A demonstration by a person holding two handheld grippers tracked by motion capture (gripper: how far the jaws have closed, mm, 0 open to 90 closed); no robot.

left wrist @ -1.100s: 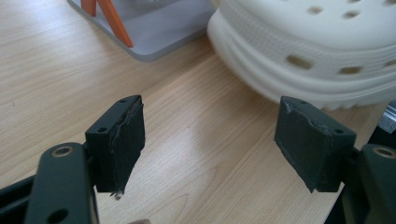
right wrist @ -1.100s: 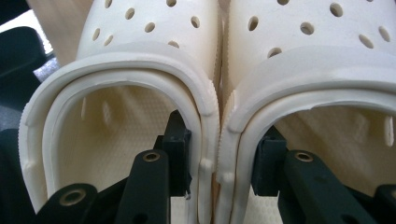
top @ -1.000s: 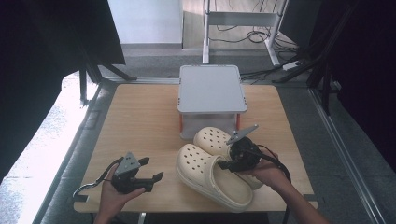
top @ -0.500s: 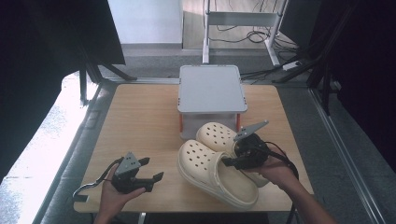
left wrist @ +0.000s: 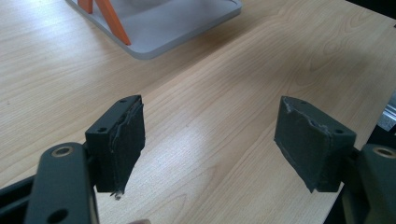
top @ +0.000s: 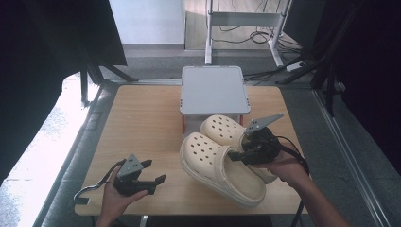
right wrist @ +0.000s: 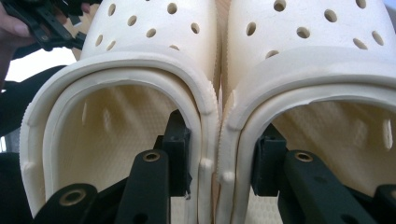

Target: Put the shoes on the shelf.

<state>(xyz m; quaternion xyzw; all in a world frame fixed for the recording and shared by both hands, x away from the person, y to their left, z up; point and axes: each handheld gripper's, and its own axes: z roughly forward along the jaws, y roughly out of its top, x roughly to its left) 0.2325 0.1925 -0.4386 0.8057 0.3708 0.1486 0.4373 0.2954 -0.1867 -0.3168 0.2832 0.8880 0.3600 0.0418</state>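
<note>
- On the counter (top: 142, 123): our right gripper (right wrist: 219, 175) fingers clamp both clogs' (top: 222, 158) inner walls together.
- Left gripper (left wrist: 210, 144): fingers spread wide, holding nothing.

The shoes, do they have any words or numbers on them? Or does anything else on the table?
No words, numbers or signs can be read anywhere.
Shoes: plain cream with round holes, no brand or size visible in the high view or the right gripper view.
Grey stand: blank top.
Table: bare wood grain.
Right hand-held gripper, clamping the two shoes' inner walls together: plain black, no label.
</note>
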